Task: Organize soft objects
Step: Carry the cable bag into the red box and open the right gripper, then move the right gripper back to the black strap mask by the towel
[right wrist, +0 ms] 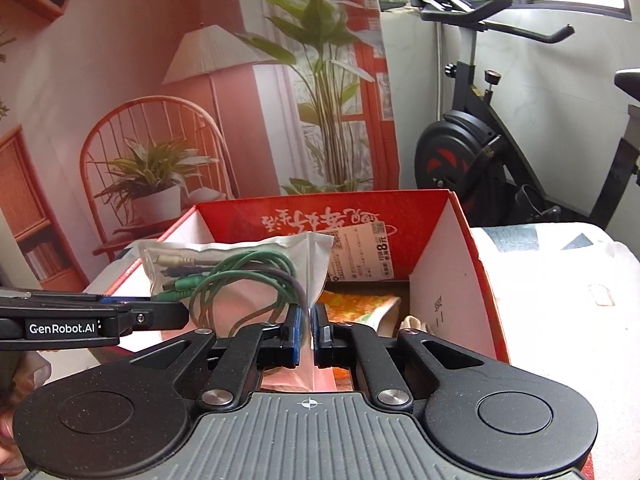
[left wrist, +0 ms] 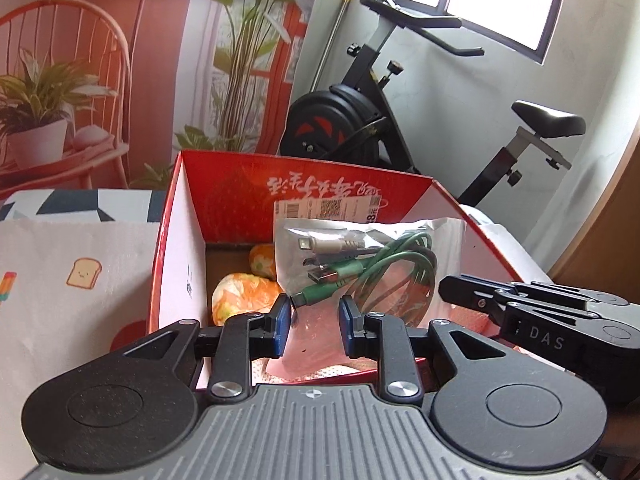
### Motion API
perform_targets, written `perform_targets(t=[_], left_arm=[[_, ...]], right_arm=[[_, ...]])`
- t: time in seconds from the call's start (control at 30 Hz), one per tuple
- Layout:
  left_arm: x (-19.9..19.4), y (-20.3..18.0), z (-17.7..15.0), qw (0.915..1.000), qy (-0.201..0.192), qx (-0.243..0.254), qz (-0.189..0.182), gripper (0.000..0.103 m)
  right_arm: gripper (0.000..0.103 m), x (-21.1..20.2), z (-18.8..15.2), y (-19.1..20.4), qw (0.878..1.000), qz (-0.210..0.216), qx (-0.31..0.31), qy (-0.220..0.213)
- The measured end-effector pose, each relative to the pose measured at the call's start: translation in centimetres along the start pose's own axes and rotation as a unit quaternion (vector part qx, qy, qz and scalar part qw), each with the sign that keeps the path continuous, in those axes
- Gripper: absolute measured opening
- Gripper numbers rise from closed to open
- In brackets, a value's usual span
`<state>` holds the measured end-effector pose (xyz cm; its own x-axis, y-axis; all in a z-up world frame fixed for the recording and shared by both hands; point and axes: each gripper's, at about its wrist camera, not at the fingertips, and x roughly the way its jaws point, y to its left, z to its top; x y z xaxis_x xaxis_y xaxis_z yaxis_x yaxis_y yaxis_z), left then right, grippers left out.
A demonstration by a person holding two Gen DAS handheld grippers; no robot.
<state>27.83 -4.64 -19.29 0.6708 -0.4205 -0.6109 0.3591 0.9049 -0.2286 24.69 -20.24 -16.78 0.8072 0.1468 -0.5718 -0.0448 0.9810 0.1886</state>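
Right hand-held gripper point(right wrist: 308, 330) pinched on cable bag point(right wrist: 240, 276), left hand-held gripper point(left wrist: 313, 326) part-open around it.

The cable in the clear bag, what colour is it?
Mostly green cable, with a white one beside it; clearest in the left wrist view.

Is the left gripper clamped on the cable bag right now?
No: in the left wrist view the left gripper has its jaws apart on either side of the cable bag, while the right gripper pinches its edge.
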Motion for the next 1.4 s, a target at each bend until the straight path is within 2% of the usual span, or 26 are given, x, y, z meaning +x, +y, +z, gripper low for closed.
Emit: perform_targets(t=[0.07,0.1,0.17,0.23,0.4,0.57,0.83,0.93,1.13,1.4], left_arm=[[0.2,0.2,0.1,1.0000,0.002,-0.003,0.004,0.030],[0.3,0.3,0.2,1.0000,0.003,-0.003,0.007,0.033],[0.2,0.3,0.4,0.9999,-0.001,-0.003,0.014,0.050],[-0.4,0.2,0.5,0.9998,-0.011,0.002,0.018,0.054],[-2.2,0.2,0.3,0.9996,-0.019,0.007,0.019,0.054],[-4.6,0.3,-0.2,0.9993,-0.027,0.004,0.024,0.059],[-9.1,0.3,-2.5,0.9985,-0.035,-0.001,0.042,0.059],[-10.3,0.1,-4.0,0.9981,-0.027,0.002,0.055,0.059],[-11.3,-0.1,-8.0,0.9985,-0.002,-0.020,0.050,0.059],[-10.6,-0.2,-13.0,0.9970,0.050,-0.050,0.031,0.058]], right_arm=[[0.013,0.2,-0.4,-0.1,1.000,-0.003,0.000,0.001],[0.016,0.3,-0.4,-0.2,1.000,-0.007,0.000,0.003],[0.017,0.2,-0.7,-0.1,1.000,-0.013,-0.002,0.000],[0.018,-0.1,-0.8,0.1,1.000,-0.020,-0.007,-0.006],[0.020,-1.3,-1.0,0.6,0.999,-0.025,-0.021,-0.016],[0.023,-2.9,-1.4,1.1,0.999,-0.025,-0.021,-0.023],[0.025,-6.9,-3.3,1.8,0.999,-0.020,-0.013,-0.039],[0.026,-8.2,-4.5,2.1,0.999,-0.018,-0.009,-0.043],[0.026,-9.5,-7.9,2.5,1.000,-0.019,-0.001,-0.024],[0.027,-10.3,-13.5,2.9,0.999,-0.022,0.005,0.030]])
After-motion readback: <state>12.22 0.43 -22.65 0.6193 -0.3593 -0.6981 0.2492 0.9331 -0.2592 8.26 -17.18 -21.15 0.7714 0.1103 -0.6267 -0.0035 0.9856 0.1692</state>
